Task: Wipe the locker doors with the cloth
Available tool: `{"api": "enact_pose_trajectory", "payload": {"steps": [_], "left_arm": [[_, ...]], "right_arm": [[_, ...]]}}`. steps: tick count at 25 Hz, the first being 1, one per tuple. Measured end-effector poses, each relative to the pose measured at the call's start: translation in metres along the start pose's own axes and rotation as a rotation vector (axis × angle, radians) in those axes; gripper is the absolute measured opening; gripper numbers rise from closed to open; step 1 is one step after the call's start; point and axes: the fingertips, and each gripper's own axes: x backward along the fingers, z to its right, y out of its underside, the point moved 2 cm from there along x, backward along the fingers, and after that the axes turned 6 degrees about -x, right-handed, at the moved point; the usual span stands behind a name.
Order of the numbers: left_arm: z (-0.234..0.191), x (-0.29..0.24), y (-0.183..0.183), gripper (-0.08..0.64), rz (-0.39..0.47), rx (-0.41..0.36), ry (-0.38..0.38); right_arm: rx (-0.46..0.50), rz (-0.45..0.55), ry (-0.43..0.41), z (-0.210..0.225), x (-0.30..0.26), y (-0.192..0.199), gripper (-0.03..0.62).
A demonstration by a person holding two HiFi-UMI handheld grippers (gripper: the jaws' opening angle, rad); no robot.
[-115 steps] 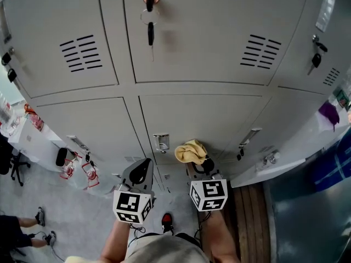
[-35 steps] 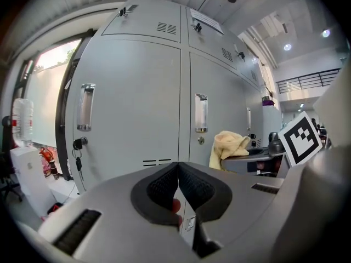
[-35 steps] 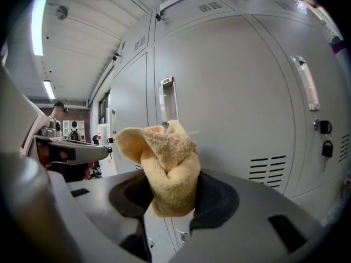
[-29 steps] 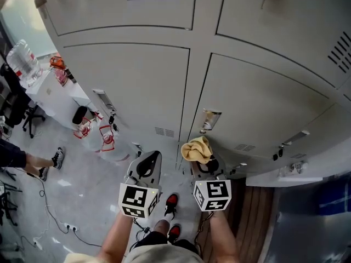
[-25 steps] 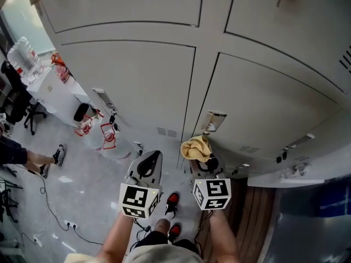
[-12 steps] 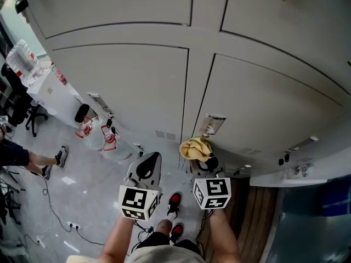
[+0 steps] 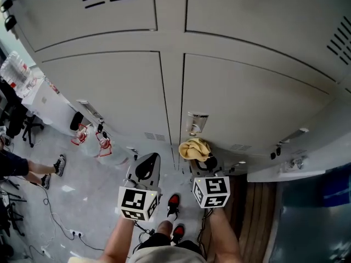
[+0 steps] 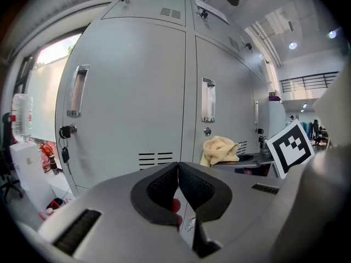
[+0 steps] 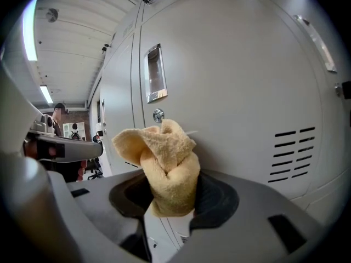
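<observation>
Yellow cloth (image 9: 166, 166) in right gripper (image 9: 173, 195)

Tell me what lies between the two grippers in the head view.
In the head view, the gap between the left gripper and the right gripper, shut on the cloth, shows only grey floor and a red shoe below.

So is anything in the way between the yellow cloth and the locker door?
No, nothing visible is in the way. The cloth, held by the right gripper, points straight at the locker door.
</observation>
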Motion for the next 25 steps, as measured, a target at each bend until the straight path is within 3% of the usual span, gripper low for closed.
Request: {"api": "enact_pose_trajectory", "payload": {"steps": [25], "left_arm": [[0.066,-0.048,-0.015,0.023,0.006,-0.044,0.209]], "right_arm": [[-0.052,0.045,0.297,0.109,0.065,-0.007,0.187]]}}
